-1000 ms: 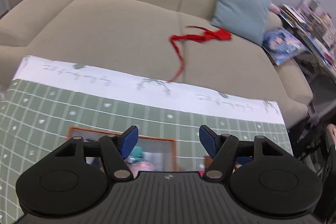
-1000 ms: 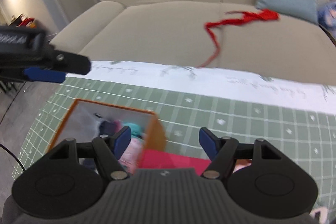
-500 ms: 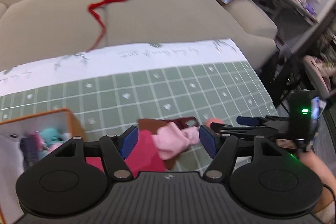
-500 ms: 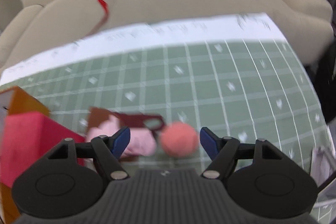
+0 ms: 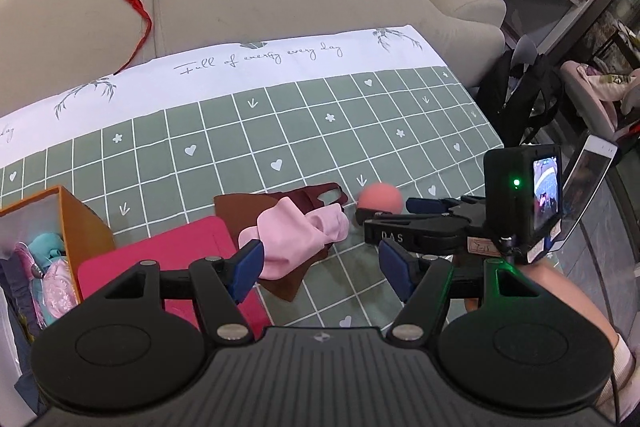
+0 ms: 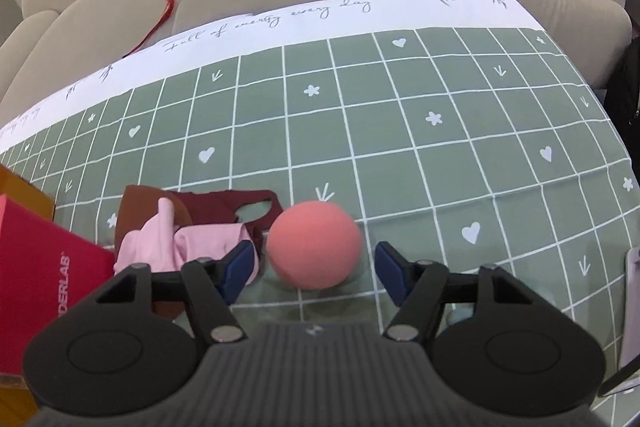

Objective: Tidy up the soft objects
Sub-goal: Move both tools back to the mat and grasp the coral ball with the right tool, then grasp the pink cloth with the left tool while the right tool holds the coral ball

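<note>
With the right gripper [image 6: 314, 269] closing around the pink ball [image 6: 315, 243] low in frame, pads not touching yet, we figured centering first mattered, while our left gripper [image 5: 322, 269] hung wide and empty.

The white border of the green checked cloth [image 5: 280, 155] carries the cursive line "Full of energy every day", running toward twelve o'clock of the grid in both wrist views [image 6: 272, 21]. On the side of the right gripper [image 5: 382, 213], at about three o'clock in the left wrist view, the white letters "DAS" can be read, while the label further back on its arm is too small to make out. The pink-red box [image 6: 36, 267] at nine o'clock in the right wrist view shows white letters cut by the edge, reading "DERLAB".
</note>
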Tool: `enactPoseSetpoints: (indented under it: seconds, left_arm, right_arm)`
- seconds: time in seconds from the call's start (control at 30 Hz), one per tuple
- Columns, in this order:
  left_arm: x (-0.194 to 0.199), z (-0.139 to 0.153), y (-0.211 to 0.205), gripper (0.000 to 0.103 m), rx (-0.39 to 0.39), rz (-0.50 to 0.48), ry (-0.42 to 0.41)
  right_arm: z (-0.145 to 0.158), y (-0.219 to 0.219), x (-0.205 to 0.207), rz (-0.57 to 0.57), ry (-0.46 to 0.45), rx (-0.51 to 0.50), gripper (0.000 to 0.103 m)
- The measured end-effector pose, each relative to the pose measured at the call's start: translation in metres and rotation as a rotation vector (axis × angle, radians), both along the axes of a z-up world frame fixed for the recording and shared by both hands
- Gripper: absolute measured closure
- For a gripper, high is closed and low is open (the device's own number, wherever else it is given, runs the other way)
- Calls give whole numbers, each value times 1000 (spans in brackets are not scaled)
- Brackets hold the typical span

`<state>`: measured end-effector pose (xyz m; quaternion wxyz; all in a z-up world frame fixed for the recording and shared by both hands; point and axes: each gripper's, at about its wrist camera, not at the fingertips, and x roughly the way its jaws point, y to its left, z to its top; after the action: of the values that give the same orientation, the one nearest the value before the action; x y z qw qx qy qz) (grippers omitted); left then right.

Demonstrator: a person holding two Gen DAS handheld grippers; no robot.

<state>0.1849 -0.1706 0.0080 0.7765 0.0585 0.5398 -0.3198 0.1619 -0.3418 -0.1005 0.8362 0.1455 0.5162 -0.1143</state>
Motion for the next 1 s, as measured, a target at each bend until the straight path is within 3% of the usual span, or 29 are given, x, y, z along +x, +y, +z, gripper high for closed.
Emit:
enactPoseSetpoints:
  seconds: [0.27, 0.37, 0.47, 0.57, 0.67, 0.87, 0.93, 1.0]
  left_arm:
    - [1, -7, -8, 29, 38, -14, 0]
    - [0, -8, -12, 29, 43, -16, 2]
    - [-4, -13, -19, 29, 57, -48, 13]
    - [-11, -22, -33, 29, 112, -63, 6]
    - [-25, -34, -53, 29, 169, -149, -15]
    - [-50, -57, -86, 29, 288, -263, -174]
    - [-49, -65, -94, 29, 300, -254, -199]
    - [-44, -78, -102, 30, 364, -236, -195]
  right_arm:
    - [-1, -1, -4, -21, -38, 17, 56]
    - [4, -7, -20, -20, -66, 65, 57]
    - [10, -16, -33, -38, -61, 38, 57]
    - [15, -29, -38, -68, -56, 51, 57]
    - [16, -39, -41, -99, -24, 93, 57]
    - [20, -39, -38, -85, 9, 104, 57]
    - [24, -37, -40, -56, 11, 90, 57]
    - [29, -37, -41, -42, -1, 68, 57]
